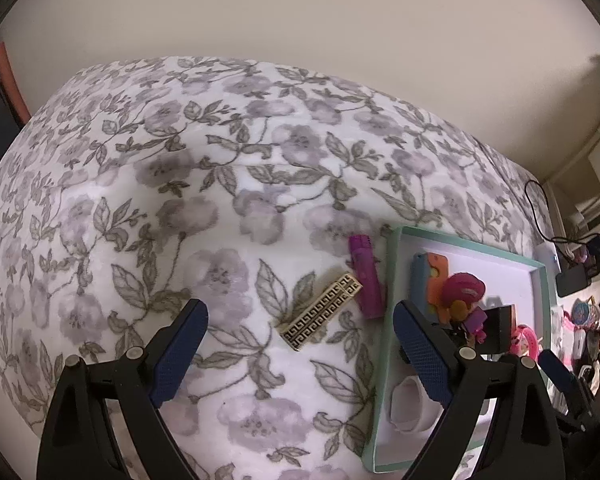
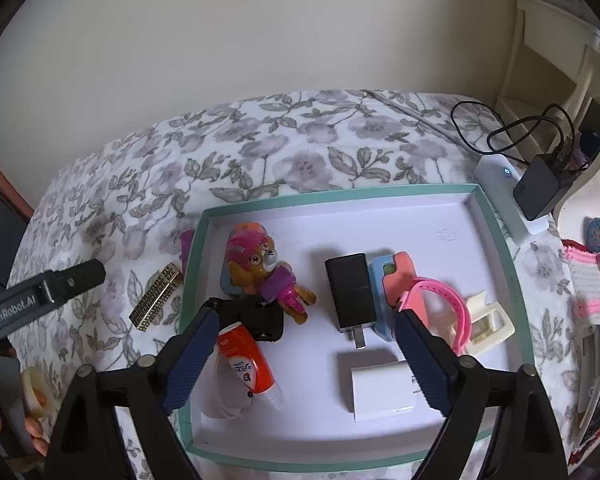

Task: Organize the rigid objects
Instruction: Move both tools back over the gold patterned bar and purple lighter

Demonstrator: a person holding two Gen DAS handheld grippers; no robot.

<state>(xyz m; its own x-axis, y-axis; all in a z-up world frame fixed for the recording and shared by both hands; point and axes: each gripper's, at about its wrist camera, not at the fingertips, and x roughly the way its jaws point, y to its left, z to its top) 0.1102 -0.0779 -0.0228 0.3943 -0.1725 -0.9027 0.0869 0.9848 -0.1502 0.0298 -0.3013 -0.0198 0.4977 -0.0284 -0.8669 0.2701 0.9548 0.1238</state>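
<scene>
A gold key-pattern bar (image 1: 321,311) and a purple lighter (image 1: 366,276) lie on the floral bedspread, left of a teal-rimmed white tray (image 1: 392,292). My left gripper (image 1: 300,344) is open and empty, just above and in front of the bar. In the right wrist view the tray (image 2: 496,240) holds a toy dog (image 2: 260,272), a black charger (image 2: 352,292), a white charger (image 2: 380,388), an orange-capped tube (image 2: 244,364), a pink watch (image 2: 440,300) and a cream clip (image 2: 488,324). My right gripper (image 2: 306,354) is open and empty over the tray. The bar (image 2: 156,296) lies outside its left rim.
A white power bank (image 2: 508,200), a black adapter (image 2: 538,192) and cables sit at the bed's back right. Cluttered toys and a pink knit item (image 2: 584,268) lie at the right. A cream wall stands behind the bed.
</scene>
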